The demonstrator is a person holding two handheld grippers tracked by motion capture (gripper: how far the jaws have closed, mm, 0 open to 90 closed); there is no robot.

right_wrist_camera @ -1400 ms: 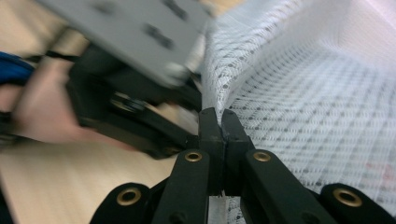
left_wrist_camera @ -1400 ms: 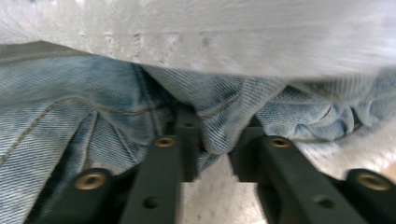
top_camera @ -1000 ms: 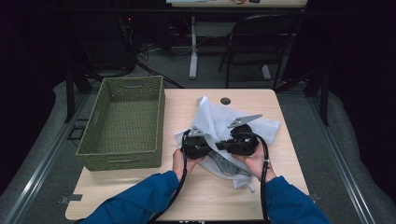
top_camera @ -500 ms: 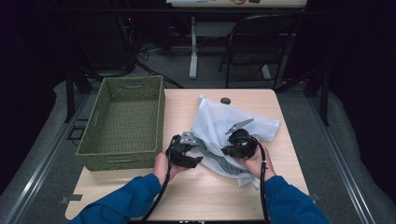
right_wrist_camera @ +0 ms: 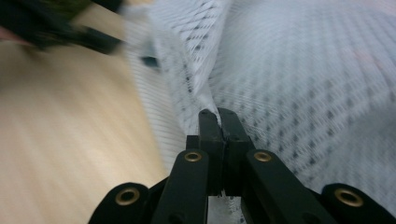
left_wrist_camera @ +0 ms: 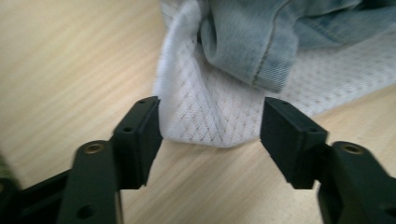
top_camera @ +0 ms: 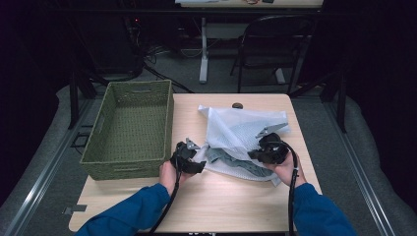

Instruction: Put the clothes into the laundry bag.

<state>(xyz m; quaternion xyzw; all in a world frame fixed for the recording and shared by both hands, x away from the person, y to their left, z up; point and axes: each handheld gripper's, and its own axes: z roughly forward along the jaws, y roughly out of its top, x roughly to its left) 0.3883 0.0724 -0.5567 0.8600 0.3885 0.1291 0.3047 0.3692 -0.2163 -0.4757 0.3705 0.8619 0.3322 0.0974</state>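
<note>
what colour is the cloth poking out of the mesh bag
Faded light blue denim, clearest in the left gripper view.

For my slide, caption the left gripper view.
Open left gripper straddles the white mesh bag's edge, denim garment spilling out onto the wooden table.

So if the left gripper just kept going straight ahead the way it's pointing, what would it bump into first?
Most likely the white mesh bag: its folded corner already lies between the open jaws of the left gripper. Just beyond sits the denim garment inside it.
</note>
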